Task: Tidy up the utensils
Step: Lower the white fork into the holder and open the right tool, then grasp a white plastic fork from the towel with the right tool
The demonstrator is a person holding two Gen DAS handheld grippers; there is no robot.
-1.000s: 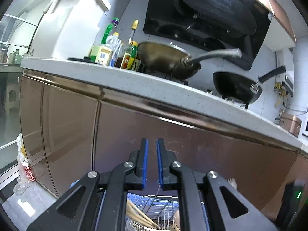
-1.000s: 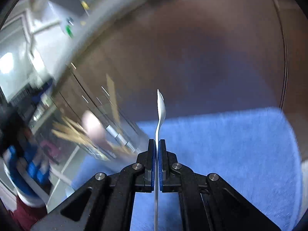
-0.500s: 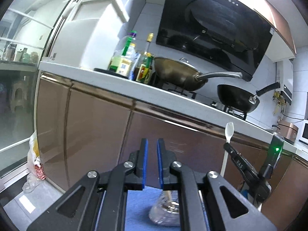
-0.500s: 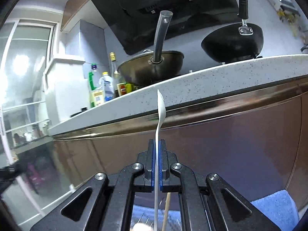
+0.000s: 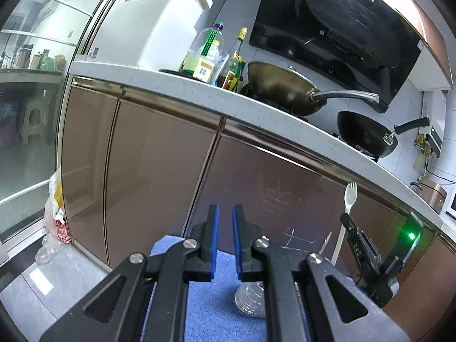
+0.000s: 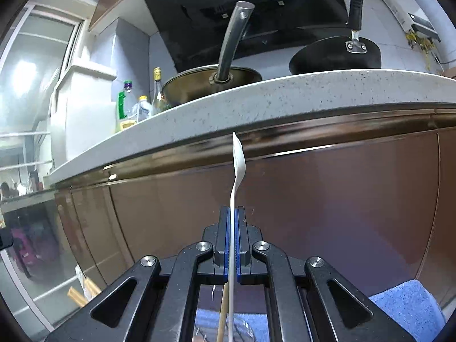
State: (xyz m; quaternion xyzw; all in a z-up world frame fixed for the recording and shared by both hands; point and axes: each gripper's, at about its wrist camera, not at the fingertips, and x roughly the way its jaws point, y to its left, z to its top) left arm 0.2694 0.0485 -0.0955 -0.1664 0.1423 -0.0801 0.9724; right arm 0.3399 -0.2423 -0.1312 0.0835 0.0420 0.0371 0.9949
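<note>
Right claw (image 6: 233, 213) clamped on white spork (image 6: 238, 159), now lifted upright off blue towel (image 5: 205, 307) (picked, unsorted). Left claw (image 5: 223, 239) apart, empty.

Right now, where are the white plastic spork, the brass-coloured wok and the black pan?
white plastic spork (image 5: 350, 196): left wrist view, on its tined head.
brass-coloured wok (image 5: 278, 89): left wrist view, on the bowl's outer wall.
black pan (image 6: 336, 57): right wrist view, on the pan's dark side.

Two pans (image 5: 282, 91) (image 5: 364, 134) sit side by side on the counter (image 5: 171, 97), right of the bottles (image 5: 213, 57).
</note>
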